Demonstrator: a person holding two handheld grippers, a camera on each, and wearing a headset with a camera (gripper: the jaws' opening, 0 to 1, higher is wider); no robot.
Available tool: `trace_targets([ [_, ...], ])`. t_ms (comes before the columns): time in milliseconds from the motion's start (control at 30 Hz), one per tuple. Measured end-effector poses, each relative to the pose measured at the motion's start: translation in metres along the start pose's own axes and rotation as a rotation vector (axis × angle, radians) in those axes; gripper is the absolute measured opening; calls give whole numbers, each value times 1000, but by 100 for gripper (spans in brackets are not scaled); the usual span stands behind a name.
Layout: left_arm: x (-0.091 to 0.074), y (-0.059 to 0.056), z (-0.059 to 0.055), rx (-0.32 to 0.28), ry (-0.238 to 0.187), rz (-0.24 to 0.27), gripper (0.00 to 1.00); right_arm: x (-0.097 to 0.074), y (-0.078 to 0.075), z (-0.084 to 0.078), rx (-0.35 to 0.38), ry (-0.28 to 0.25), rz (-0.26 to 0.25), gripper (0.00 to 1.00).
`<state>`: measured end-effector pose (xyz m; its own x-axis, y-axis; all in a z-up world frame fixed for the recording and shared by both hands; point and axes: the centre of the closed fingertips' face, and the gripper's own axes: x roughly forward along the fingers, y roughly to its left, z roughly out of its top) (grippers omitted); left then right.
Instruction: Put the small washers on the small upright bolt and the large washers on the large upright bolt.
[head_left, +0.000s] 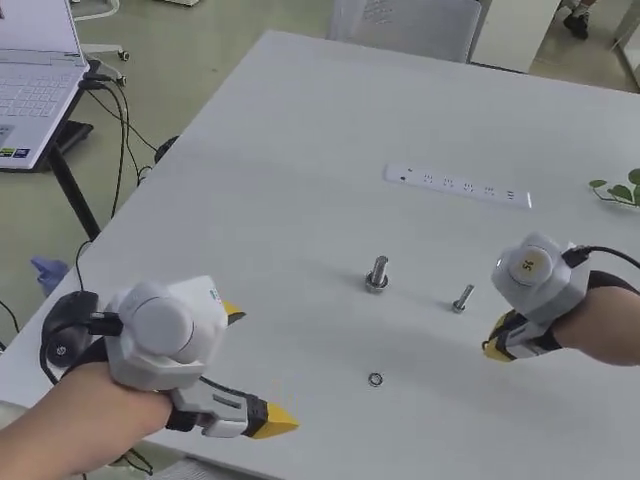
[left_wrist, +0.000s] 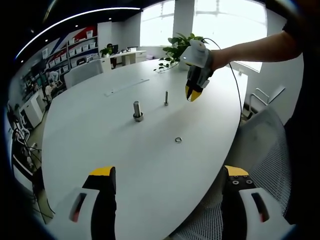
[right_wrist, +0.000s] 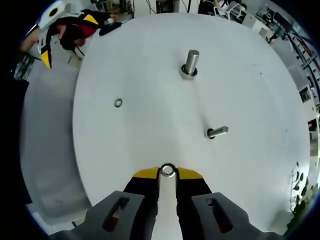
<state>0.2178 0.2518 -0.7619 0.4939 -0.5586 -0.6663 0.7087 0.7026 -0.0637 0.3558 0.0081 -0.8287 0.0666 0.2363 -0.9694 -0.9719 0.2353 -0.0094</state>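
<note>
Right gripper (right_wrist: 168, 175) fingers (right_wrist: 146, 174), washer (right_wrist: 168, 170) between them

Pale grey shells and black, yellow-tipped jaws are seen on the left hand-held gripper (head_left: 257, 366) and the right hand-held gripper (right_wrist: 168, 173). Black cables are attached to both.

The left gripper (head_left: 255, 367), at the lower left of the head view, holds its yellow-tipped jaws wide apart, while the right gripper (head_left: 497, 347), at the right edge (tips pointing downward), has its jaws clamped on a washer (right_wrist: 168, 170).
</note>
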Motion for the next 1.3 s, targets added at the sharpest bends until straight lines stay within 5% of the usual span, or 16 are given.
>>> trace_targets([
  [700, 6, 2, -12, 14, 61, -14, 94, -26, -58, 28, 35, -36, -76, 12],
  [1300, 12, 0, -16, -5, 70, -26, 98, -14, -63, 46, -3, -37, -65, 12],
])
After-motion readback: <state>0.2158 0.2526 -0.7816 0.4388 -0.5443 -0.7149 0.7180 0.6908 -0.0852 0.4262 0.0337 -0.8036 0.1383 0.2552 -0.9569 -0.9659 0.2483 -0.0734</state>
